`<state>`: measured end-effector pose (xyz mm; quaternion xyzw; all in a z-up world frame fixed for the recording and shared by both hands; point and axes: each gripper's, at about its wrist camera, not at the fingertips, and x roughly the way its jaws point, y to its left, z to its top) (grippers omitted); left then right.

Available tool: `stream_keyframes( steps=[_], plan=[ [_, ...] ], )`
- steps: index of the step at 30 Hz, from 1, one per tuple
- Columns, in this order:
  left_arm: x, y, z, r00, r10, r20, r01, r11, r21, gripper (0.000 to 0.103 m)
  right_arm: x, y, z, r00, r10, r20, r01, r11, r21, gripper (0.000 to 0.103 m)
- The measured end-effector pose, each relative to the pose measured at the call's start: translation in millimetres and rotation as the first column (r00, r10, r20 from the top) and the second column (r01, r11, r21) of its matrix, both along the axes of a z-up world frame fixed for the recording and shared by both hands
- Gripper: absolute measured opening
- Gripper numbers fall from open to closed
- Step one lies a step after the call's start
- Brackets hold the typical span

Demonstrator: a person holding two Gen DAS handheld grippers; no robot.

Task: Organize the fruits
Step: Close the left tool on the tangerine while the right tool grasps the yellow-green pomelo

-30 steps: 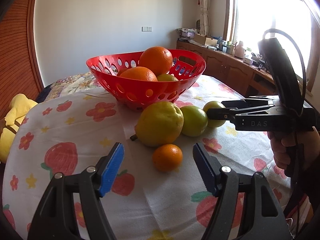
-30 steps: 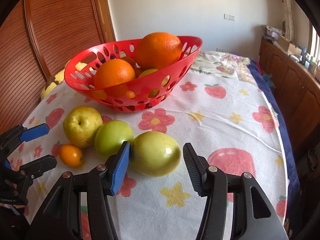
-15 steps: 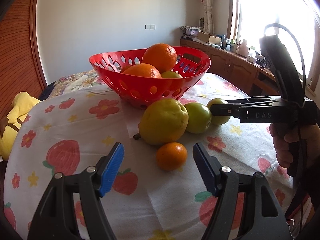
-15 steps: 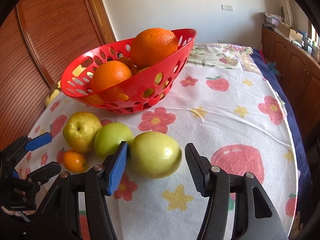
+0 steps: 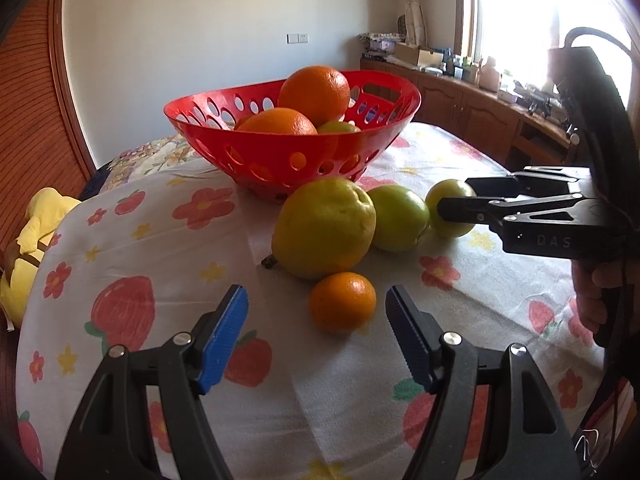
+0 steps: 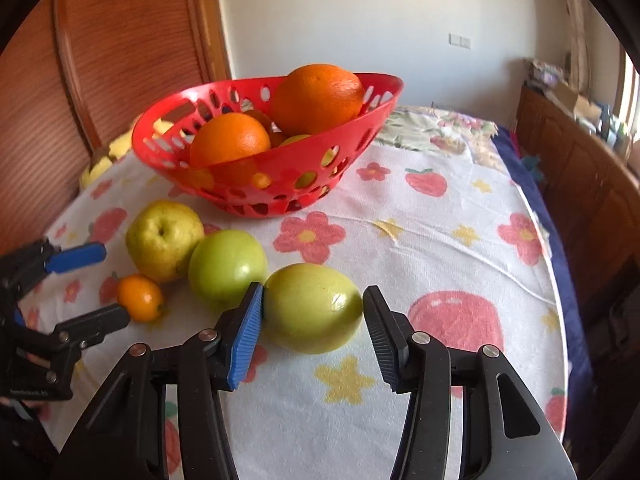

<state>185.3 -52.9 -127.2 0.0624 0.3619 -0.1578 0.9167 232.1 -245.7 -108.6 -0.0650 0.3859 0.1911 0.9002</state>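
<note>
A red perforated basket (image 5: 280, 160) (image 6: 280, 168) holds two oranges and a green fruit. In front of it on the flowered cloth lie a yellow pear (image 5: 324, 228) (image 6: 164, 238), a green fruit (image 5: 398, 218) (image 6: 228, 266), a second green fruit (image 5: 448, 192) (image 6: 312, 308) and a small orange (image 5: 342, 302) (image 6: 140, 298). My right gripper (image 6: 314, 292) (image 5: 454, 200) straddles the second green fruit, jaws closing. Its blue left pad touches the fruit; the right pad is a sliver away. My left gripper (image 5: 317, 294) (image 6: 100, 284) stands open just short of the small orange.
A person's hand (image 5: 592, 292) holds the right gripper's handle. A yellow plush toy (image 5: 36, 236) lies off the table's left edge. Wooden cabinets (image 5: 480, 112) run under the window. The table's rounded edge (image 6: 560, 320) is at the right.
The right gripper's jaws have drawn in closer around the second green fruit. The left gripper and all the fruit have stayed where they were.
</note>
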Motion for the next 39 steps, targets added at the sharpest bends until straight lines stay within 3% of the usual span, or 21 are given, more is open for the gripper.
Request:
stream_keyframes(
  steps=[4, 9, 13, 16, 30, 39],
  plan=[
    [5, -3, -3, 0.999, -0.014, -0.031, 0.014, 1.0, -0.001, 0.068, -1, -1, -1, 1.0, -0.007, 0.002, 0.007, 1.0, 0.001, 0.052],
    [9, -7, -9, 0.996, -0.041, -0.085, 0.04, 0.999, -0.007, 0.052, -4, -1, -1, 1.0, -0.007, 0.004, 0.007, 1.0, -0.004, 0.053],
    [10, -10, -11, 0.994, -0.046, -0.103, 0.044, 0.999, -0.018, 0.051, -3, 0, -3, 1.0, 0.0, -0.003, 0.0, 1.0, -0.011, 0.054],
    [11, -10, -11, 0.993, -0.049, -0.108, 0.046, 0.999, -0.028, 0.038, 0, 3, -4, 1.0, 0.005, -0.008, -0.005, 1.0, -0.017, 0.056],
    [-6, 0, -7, 0.993, -0.071, -0.092, 0.067, 0.996, -0.052, 0.037, 8, -1, -7, 0.998, 0.012, -0.062, -0.01, 1.0, 0.03, 0.057],
    [-14, 3, -1, 0.994, -0.077, -0.076, 0.071, 0.995, -0.071, 0.037, -5, 2, -5, 1.0, 0.001, -0.015, -0.001, 1.0, -0.019, 0.056]
  ],
)
